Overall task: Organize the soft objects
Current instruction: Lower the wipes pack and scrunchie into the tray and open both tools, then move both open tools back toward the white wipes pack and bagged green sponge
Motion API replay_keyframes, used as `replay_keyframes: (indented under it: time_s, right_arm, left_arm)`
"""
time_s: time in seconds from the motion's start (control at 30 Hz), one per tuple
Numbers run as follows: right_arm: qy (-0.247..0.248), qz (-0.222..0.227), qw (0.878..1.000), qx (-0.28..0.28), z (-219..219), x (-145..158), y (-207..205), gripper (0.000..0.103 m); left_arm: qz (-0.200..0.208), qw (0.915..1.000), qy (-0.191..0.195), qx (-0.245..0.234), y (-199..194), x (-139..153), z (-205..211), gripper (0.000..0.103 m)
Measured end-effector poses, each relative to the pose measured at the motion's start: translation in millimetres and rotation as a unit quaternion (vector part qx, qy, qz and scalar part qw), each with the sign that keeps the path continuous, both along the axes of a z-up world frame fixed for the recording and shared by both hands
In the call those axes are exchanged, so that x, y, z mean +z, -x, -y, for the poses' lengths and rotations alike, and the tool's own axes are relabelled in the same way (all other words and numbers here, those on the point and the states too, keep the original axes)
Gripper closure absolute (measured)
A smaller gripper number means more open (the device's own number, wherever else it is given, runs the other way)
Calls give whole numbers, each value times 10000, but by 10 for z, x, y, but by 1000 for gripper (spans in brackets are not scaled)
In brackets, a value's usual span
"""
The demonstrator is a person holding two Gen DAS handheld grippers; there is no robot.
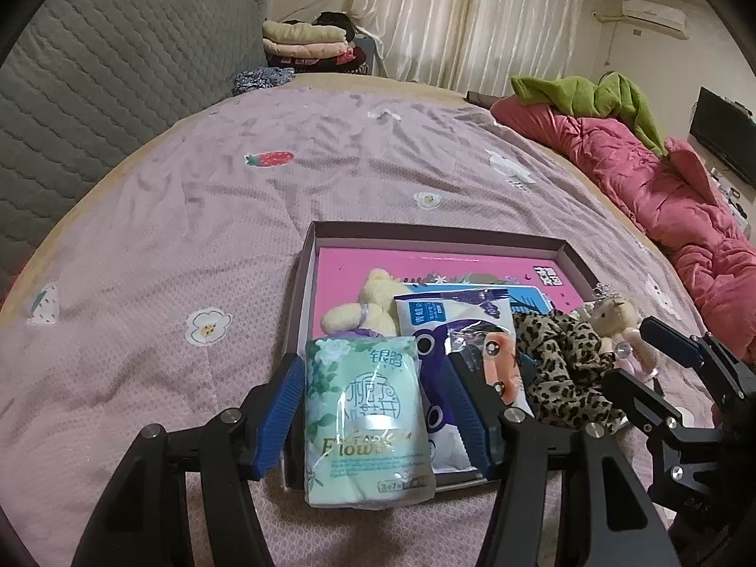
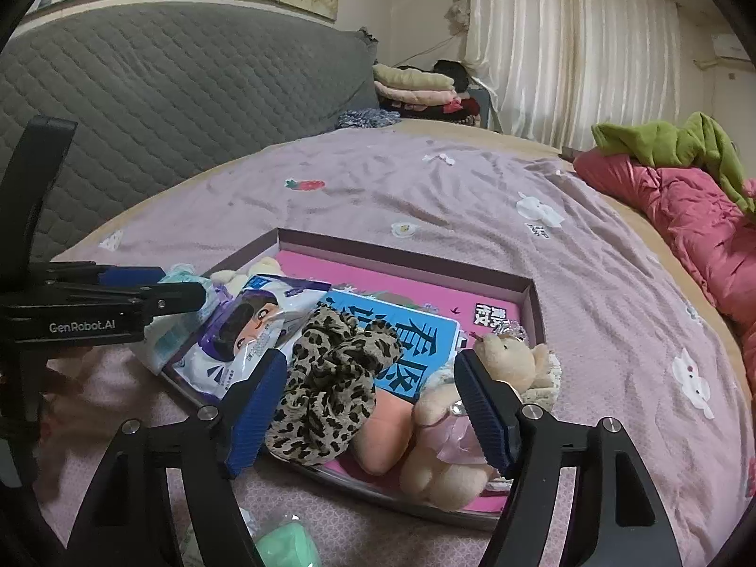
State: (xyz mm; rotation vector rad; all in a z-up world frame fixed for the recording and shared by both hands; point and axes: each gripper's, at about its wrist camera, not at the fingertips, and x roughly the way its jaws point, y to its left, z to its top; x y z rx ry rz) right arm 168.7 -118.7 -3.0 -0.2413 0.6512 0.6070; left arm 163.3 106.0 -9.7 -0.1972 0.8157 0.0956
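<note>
Mint-green tissue pack (image 1: 368,420) sits between the blue pads of the left hand-held gripper (image 1: 371,418), pads spread either side; contact with the pack not clear, so can't call it a pinch. Pack overlaps the near edge of the shallow purple box (image 1: 425,232), lower end hanging over the bedspread (image 1: 189,217).

Inside the box, on its pink printed liner: white-purple wipes packet (image 1: 439,330) right behind the tissue pack, cream plush toy (image 1: 364,312) at the left, leopard-print cloth (image 2: 330,387) bunched in the middle, small teddy bear in a pink dress (image 2: 477,406) at the right near corner, lying partly over the box rim. Peach soft item (image 2: 390,434) under cloth and bear.

Right hand-held gripper (image 2: 373,411) spread wide, one pad beside the leopard cloth, other against the bear's side; nothing pinched.

Box rests on the lilac bedspread with fruit and flower prints. Beyond: grey quilted headboard (image 1: 94,80), folded clothes stack (image 1: 307,42), pink quilt (image 1: 661,189) with green cloth (image 1: 595,94) on top, white curtains (image 1: 472,14).
</note>
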Motion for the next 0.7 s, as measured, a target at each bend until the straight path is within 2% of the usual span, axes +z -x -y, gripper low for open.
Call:
replay_keyframes:
  time_s: [0.57,0.7]
  right_arm:
    - [-43,108,9999,-114,247,108,157,27]
    - [-55,107,9998,-155,349,156,233,27]
  left_arm:
    - [95,9999,-141,26,259,55,140,42]
    - [95,9999,-32,-22,384,101,202,42]
